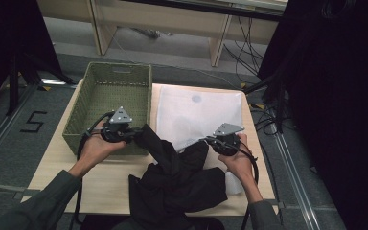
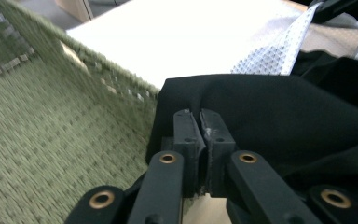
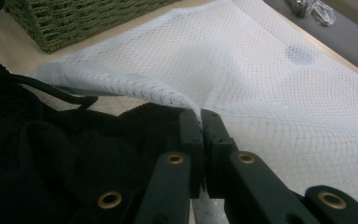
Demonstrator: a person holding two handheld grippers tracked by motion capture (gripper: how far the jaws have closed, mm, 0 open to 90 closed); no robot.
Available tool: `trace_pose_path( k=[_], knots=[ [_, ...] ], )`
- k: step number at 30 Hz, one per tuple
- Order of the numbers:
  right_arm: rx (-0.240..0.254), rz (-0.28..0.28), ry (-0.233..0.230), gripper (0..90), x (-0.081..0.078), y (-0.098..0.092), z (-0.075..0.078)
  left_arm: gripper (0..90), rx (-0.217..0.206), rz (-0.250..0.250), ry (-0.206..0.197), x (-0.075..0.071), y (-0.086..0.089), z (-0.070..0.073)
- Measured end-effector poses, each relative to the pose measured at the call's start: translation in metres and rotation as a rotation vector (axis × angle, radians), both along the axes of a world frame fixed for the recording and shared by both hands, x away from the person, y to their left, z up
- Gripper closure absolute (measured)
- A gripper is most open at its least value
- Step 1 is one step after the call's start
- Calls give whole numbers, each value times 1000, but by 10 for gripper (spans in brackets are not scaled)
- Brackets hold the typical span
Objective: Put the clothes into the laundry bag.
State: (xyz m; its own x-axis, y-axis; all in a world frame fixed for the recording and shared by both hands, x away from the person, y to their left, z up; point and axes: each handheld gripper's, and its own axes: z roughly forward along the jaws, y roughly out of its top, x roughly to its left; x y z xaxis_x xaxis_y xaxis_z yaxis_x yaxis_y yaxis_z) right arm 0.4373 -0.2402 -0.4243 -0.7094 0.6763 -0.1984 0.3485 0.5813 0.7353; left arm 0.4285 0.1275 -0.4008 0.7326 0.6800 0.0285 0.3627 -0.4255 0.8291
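A black garment lies crumpled at the table's front middle, with one corner drawn up to the left. My left gripper is shut on that corner, right beside the near right corner of the green woven basket. In the left gripper view the jaws pinch the black cloth next to the basket wall. A white mesh bag lies flat behind the garment. My right gripper is shut on its near edge and holds it lifted above the black garment; the mesh runs from the jaws.
The wooden table ends close in front of the garment. The basket holds nothing that I can see. Black drapes stand at the right and far left. Cables lie on the floor beyond the table's right side, and pale wooden furniture stands behind.
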Motion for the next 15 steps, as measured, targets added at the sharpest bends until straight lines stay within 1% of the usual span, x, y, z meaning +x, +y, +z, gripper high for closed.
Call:
trace_pose_path(
  k=[1,2,3,4,5,6,7,8,9,10,11,12,13,14,15],
  knots=[
    [0,1,-1,894,0,0,0,862,-10,-4,-3,-2,-2,3],
    [1,0,8,894,-1,0,1,863,-18,-11,-18,-7,-4,7],
    [1,0,10,894,-1,0,1,862,-41,-41,-30,-14,-8,15],
    [-5,10,-2,895,0,0,1,862,-73,-72,-33,-22,-14,21],
    [-4,11,-9,894,1,-1,1,861,-96,-109,-37,-32,-21,29],
    [2,0,0,894,0,-1,2,861,-109,-140,-45,-39,-27,34],
    [2,0,0,894,0,-1,2,861,-109,-140,-45,-39,-27,34],
    [-6,11,-7,895,1,-1,1,860,-137,-227,-54,-59,-47,43],
    [-6,11,-7,895,1,-1,1,860,-137,-227,-54,-59,-47,43],
    [-3,8,0,894,0,0,2,860,-139,-319,-56,-77,-71,45],
    [2,0,1,895,-1,0,3,860,-125,-359,-56,-85,-84,43],
    [1,18,-22,894,0,0,3,859,-117,-394,-49,-91,-97,38],
    [2,13,-16,895,-1,0,4,858,-98,-428,-36,-95,-110,33],
    [4,14,-24,894,-1,1,5,857,-78,-453,-31,-97,-122,26],
    [4,8,-18,895,-3,2,7,855,-51,-468,-30,-96,-132,19]
  ],
)
